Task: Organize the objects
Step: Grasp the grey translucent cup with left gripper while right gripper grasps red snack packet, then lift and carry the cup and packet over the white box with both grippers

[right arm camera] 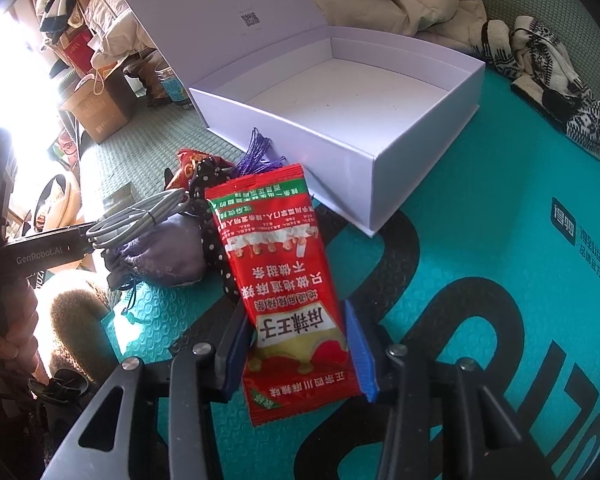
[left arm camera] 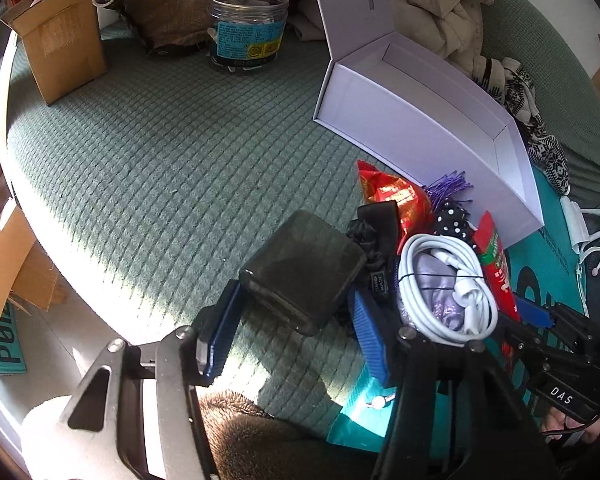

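Two grippers work beside the open white box: the left gripper is clamped on a dark flat case, the right gripper on a red snack packet lying just before that box.

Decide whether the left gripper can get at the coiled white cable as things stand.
Probably not yet: the left gripper looks shut on a dark block, and the coiled white cable lies just outside its right finger. The cable itself is uncovered.
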Action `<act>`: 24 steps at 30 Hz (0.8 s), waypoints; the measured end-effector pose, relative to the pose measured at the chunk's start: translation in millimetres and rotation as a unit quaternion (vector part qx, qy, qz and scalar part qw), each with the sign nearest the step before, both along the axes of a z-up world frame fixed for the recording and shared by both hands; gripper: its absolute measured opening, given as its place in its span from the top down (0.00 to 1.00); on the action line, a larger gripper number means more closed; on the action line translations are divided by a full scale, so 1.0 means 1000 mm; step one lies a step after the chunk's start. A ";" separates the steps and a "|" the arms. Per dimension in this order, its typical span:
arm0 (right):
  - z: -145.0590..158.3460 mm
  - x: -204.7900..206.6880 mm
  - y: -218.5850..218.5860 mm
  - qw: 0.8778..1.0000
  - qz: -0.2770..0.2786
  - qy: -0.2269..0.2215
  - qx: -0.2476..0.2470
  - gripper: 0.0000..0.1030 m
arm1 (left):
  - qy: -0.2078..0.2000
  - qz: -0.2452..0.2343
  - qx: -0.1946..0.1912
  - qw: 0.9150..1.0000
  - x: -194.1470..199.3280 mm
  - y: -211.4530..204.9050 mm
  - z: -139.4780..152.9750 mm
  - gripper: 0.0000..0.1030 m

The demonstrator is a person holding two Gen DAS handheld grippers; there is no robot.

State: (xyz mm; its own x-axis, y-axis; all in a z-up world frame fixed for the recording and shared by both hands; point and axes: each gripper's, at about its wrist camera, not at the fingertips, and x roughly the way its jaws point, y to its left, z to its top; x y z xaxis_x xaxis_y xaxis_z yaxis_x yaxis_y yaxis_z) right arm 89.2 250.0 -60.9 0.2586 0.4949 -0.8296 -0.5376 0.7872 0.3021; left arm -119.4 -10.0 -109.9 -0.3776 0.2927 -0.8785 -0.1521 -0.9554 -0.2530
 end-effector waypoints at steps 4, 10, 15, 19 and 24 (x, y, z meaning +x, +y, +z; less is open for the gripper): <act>0.003 -0.004 -0.003 1.000 0.000 -0.001 0.007 0.56 | 0.009 0.001 0.001 1.000 0.005 -0.002 0.007 0.52; 0.006 -0.011 -0.008 1.000 -0.004 0.002 0.011 0.56 | 0.009 -0.011 -0.005 1.000 0.007 -0.003 0.007 0.52; 0.007 -0.015 -0.008 1.000 -0.006 0.001 0.009 0.56 | 0.003 -0.008 -0.016 1.000 0.004 -0.007 -0.001 0.41; 0.008 -0.017 -0.007 1.000 -0.005 -0.001 0.006 0.56 | 0.008 -0.020 -0.026 0.999 -0.001 -0.005 -0.005 0.36; 0.010 -0.017 -0.007 1.000 -0.005 -0.004 0.006 0.56 | 0.022 -0.036 -0.023 0.999 0.004 -0.004 -0.003 0.57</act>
State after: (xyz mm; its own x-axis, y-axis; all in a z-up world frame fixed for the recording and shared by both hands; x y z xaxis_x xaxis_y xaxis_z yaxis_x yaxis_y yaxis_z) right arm 71.8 243.1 -51.0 0.2696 0.5027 -0.8213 -0.5319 0.7888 0.3081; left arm -115.5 -14.4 -112.9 -0.3963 0.2801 -0.8744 -0.2302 -0.9522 -0.2007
